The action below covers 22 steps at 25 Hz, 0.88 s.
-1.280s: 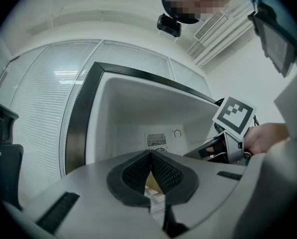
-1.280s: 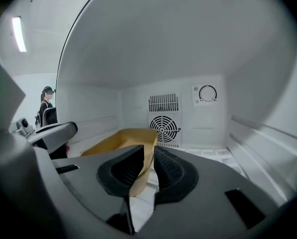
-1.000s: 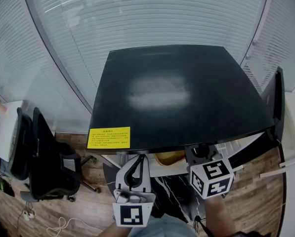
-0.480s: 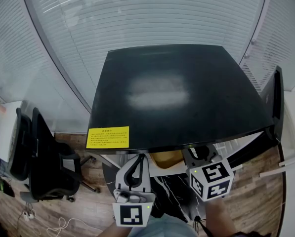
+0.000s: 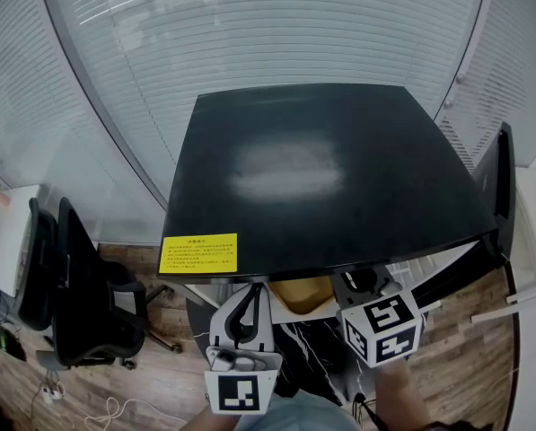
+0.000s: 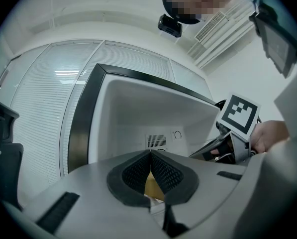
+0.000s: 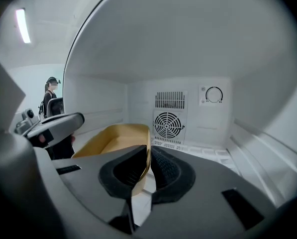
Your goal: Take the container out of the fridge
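A tan open container sits inside a small white fridge with a black top; only its near edge shows below the top in the head view. In the right gripper view the container lies left of centre on the fridge floor. My right gripper is closing, with the container's right wall between its pads. It reaches in under the fridge top. My left gripper hangs shut outside the opening, holding nothing. A sliver of the container shows behind its tips.
The fridge door stands open at the right. A round fan vent and a dial are on the back wall. Black office chairs stand at the left on the wooden floor. A blind-covered glass wall is behind the fridge.
The right gripper's marker cube shifted slightly left and back at the fridge opening. The left gripper has held still.
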Motion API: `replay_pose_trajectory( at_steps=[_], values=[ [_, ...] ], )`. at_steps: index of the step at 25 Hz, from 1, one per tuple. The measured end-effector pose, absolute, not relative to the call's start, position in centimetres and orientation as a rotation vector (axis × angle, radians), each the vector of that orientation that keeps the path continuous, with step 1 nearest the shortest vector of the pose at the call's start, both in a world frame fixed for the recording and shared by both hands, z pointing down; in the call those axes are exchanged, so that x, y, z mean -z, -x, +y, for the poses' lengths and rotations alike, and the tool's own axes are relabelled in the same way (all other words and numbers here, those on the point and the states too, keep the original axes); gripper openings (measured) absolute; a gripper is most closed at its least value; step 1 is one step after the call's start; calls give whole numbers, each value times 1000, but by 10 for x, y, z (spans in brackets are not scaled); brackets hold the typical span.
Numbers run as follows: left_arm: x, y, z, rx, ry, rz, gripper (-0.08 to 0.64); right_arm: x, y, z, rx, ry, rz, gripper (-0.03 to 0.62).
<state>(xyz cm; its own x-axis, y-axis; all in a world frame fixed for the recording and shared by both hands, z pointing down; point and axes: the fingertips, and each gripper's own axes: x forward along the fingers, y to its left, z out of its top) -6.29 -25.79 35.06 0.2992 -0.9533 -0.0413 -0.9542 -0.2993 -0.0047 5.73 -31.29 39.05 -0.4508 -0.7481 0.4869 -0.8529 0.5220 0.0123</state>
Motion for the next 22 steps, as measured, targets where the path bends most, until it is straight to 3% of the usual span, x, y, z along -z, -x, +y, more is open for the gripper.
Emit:
replay_pose_trajectory(
  at_steps=[22],
  values=[
    [-351,62,-254,-43,2510,1829,14,-392,-60,-307,-301,-1278,-2298,60]
  ],
)
